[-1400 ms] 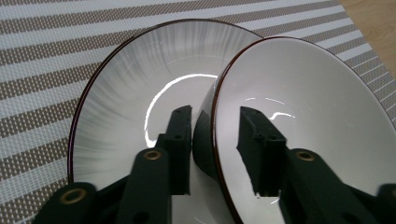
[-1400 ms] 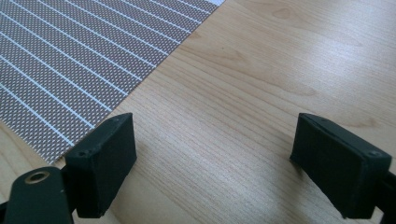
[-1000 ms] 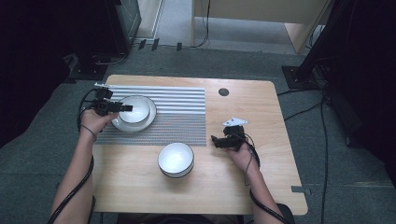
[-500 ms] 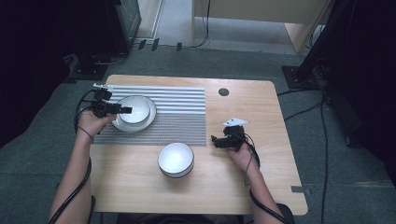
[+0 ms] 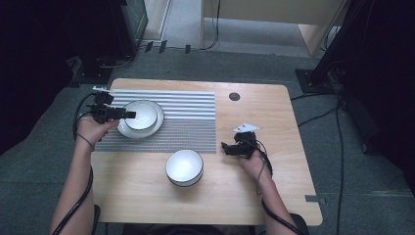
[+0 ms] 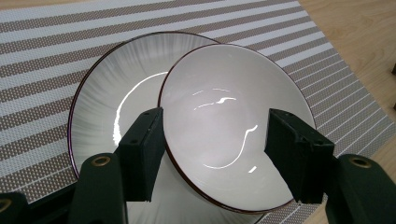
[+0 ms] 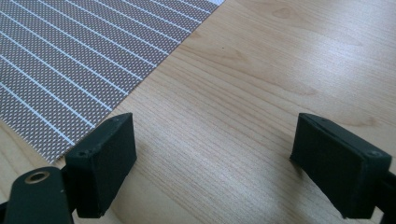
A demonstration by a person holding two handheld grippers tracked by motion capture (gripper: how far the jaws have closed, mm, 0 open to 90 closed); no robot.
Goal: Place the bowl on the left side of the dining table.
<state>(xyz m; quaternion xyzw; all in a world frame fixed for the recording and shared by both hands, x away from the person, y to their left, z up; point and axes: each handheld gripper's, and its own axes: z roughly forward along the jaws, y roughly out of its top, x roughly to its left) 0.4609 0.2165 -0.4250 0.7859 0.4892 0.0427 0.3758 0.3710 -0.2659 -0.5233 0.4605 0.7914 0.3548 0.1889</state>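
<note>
Left gripper (image 5: 128, 115) and right gripper (image 5: 225, 147), jaws spread, both forearms extended forward.

No readable text, label, brand, number or sign anywhere — not on the bowls, the striped mat, the bench or either gripper — in any of the three views.
</note>
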